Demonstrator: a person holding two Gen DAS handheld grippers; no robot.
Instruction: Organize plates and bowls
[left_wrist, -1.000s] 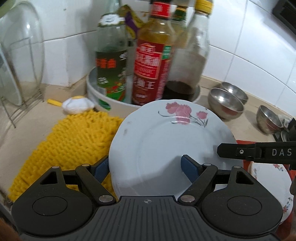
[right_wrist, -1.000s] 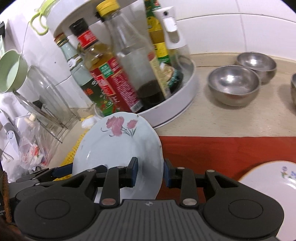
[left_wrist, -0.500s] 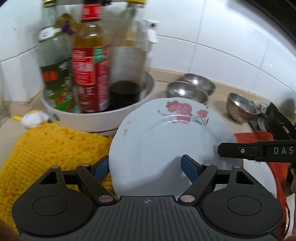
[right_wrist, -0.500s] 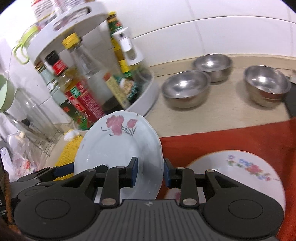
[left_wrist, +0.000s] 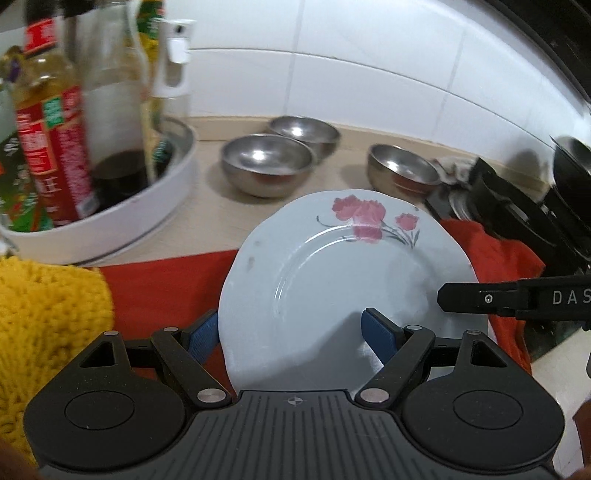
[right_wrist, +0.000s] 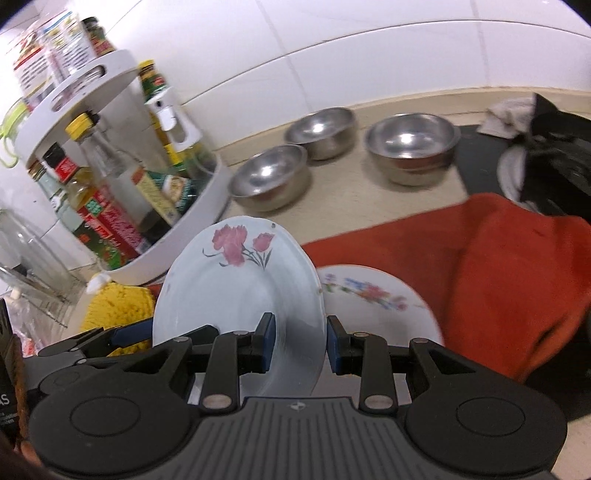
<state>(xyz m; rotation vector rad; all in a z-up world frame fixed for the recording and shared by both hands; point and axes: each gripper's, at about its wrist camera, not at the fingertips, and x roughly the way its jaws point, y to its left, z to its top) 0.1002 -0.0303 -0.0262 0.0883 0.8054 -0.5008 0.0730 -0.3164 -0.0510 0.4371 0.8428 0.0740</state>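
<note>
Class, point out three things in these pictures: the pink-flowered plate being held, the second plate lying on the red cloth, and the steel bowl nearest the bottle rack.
pink-flowered plate (left_wrist: 332, 266): left wrist view, on its bare centre.
second plate (right_wrist: 373, 306): right wrist view, on its flowered rim.
steel bowl (right_wrist: 269, 177): right wrist view, on its inside.

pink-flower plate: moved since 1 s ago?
Yes. The pink-flower plate has travelled right along the counter, away from the bottle rack, and now partly overlaps the second plate on the red cloth.
</note>
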